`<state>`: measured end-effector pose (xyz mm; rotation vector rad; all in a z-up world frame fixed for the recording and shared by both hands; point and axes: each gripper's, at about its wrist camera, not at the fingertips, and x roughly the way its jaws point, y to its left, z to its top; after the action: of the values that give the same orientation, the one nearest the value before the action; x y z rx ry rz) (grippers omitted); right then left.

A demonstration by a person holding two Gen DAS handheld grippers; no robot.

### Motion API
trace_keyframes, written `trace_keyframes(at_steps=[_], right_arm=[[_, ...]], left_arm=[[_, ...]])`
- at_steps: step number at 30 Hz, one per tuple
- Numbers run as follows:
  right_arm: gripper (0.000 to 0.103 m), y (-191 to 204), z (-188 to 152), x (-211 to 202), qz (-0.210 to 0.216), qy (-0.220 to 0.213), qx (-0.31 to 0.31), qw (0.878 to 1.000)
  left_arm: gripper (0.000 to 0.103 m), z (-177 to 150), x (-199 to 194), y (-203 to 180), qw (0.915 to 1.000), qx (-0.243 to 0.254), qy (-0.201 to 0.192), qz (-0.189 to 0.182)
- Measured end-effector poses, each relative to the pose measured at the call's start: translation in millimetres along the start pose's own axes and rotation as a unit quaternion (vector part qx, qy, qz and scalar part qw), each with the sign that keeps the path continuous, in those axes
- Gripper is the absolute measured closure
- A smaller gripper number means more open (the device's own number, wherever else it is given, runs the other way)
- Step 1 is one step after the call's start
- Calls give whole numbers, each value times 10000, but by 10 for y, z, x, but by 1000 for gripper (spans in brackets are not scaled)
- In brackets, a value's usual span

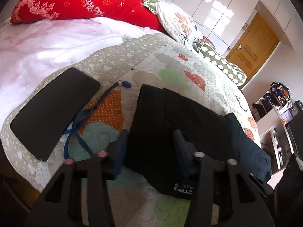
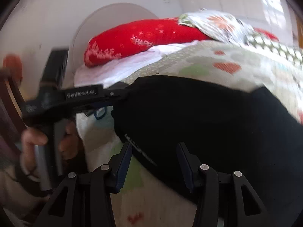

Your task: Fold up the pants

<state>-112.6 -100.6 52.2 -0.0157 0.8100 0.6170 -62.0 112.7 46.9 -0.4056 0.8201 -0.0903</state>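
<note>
Black pants lie folded into a compact stack on the patterned quilt, with a white logo at the near edge. My left gripper is open, its fingers straddling the near left edge of the pants, holding nothing. In the right wrist view the pants fill the middle and right. My right gripper is open over the pants' near edge beside the logo. The left gripper's body, held by a hand, reaches to the pants' left edge.
A black phone and a blue lanyard with a key fob lie on the quilt left of the pants. A red pillow and floral bedding sit at the head. A wooden door and shelves stand to the right.
</note>
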Motion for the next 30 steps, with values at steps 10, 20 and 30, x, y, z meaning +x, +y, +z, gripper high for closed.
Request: trace_keyframes(at_steps=[10, 20, 30], right_arm=[[88, 57, 100, 117, 29, 233, -355, 9991], [99, 26, 36, 213, 321, 514, 167, 9980], [80, -930, 223, -202, -973, -119, 1147, 9886]], left_arm=[[69, 24, -285, -109, 9990, 297, -233, -233], [62, -155, -127, 120, 9995, 115, 85, 289], [52, 23, -463, -108, 9974, 209, -590, 360]])
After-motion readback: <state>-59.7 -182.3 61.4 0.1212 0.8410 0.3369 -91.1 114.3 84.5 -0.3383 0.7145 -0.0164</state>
